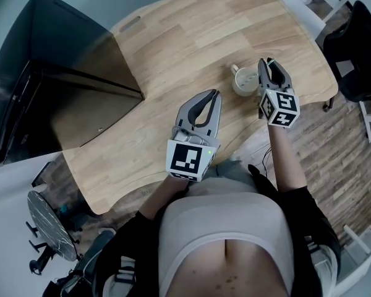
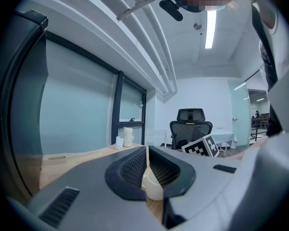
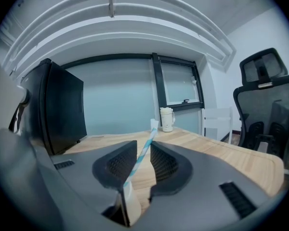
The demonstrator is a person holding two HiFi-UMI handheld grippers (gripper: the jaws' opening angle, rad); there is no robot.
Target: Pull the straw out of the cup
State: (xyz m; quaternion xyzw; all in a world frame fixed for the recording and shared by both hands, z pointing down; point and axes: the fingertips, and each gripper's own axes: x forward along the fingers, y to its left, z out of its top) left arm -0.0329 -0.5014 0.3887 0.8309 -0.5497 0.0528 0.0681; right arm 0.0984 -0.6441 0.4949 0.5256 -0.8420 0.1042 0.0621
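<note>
Head view: the left gripper [image 1: 215, 95] hangs over the table [image 1: 173, 42], apart from the cup [image 1: 244, 83], while the right gripper [image 1: 268, 62] sits right at the cup's rim. Left gripper view — jaw tips pressed together, nothing held, cup ahead beyond them. Right gripper view — the striped straw [image 3: 145, 147] leans up between jaws standing narrowly apart, not pinched, rising from the cup below them.

cup [image 1: 244, 81] on table [image 1: 191, 36] | straw [image 3: 142, 155] in cup | right gripper [image 1: 266, 63] beside cup
</note>
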